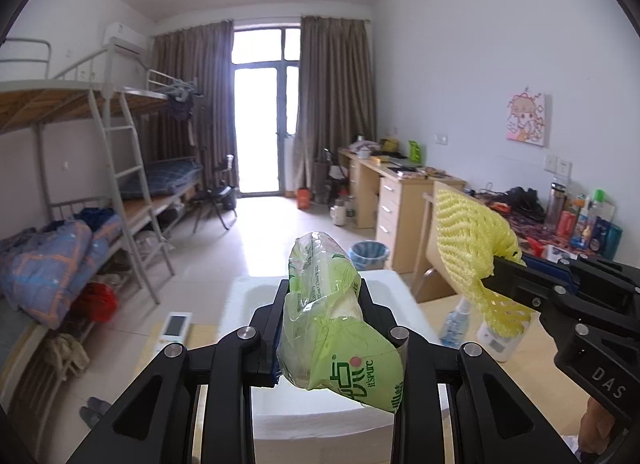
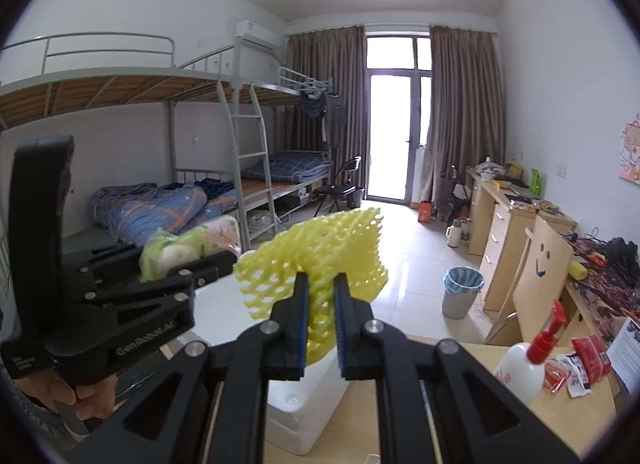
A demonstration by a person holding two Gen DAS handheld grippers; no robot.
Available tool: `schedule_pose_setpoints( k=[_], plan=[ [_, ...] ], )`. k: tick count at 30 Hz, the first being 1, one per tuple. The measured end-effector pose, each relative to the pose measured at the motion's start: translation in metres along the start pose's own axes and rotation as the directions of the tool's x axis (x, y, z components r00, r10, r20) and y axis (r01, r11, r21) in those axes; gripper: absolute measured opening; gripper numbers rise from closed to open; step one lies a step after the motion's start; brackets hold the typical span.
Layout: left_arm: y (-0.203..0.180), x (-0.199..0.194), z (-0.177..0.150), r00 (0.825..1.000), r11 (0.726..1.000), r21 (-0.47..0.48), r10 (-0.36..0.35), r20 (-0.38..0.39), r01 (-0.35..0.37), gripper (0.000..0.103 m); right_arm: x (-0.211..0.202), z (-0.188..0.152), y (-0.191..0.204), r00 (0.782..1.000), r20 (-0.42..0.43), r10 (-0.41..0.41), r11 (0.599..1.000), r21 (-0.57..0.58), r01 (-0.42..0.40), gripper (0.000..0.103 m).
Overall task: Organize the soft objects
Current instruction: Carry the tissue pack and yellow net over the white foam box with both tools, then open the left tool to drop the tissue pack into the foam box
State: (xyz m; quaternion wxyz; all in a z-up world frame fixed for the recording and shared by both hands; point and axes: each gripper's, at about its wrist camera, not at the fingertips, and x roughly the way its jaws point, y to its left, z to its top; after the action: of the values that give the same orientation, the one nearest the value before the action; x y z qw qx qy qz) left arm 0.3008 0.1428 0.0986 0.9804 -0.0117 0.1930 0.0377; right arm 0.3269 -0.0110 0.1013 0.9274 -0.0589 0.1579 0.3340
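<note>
My left gripper point(image 1: 322, 296) is shut on a green plastic tissue pack point(image 1: 332, 328) and holds it in the air above a white foam box point(image 1: 320, 420). My right gripper point(image 2: 321, 284) is shut on a yellow foam fruit net point(image 2: 320, 260), also held up above the box point(image 2: 308, 408). In the left wrist view the net point(image 1: 468, 240) and the right gripper point(image 1: 496, 272) are at the right. In the right wrist view the left gripper point(image 2: 236, 258) with the tissue pack point(image 2: 184, 252) is at the left.
The foam box stands on a wooden table point(image 2: 560, 420). A white bottle with a red pump point(image 2: 524, 364) and red packets point(image 2: 588, 356) lie at the right. A spray bottle point(image 1: 454, 324) and a white remote point(image 1: 174, 330) flank the box. A wooden chair point(image 2: 540, 276) stands beyond.
</note>
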Motion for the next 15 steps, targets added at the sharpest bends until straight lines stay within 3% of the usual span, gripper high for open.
schedule_pose_setpoints(
  k=[15],
  plan=[
    [0.006, 0.033, -0.005, 0.997, 1.000, 0.000, 0.007, -0.073, -0.007, 0.031, 0.012, -0.002, -0.005, 1.000, -0.012, 0.001, 1.000, 0.016, -0.001, 0.014]
  ],
)
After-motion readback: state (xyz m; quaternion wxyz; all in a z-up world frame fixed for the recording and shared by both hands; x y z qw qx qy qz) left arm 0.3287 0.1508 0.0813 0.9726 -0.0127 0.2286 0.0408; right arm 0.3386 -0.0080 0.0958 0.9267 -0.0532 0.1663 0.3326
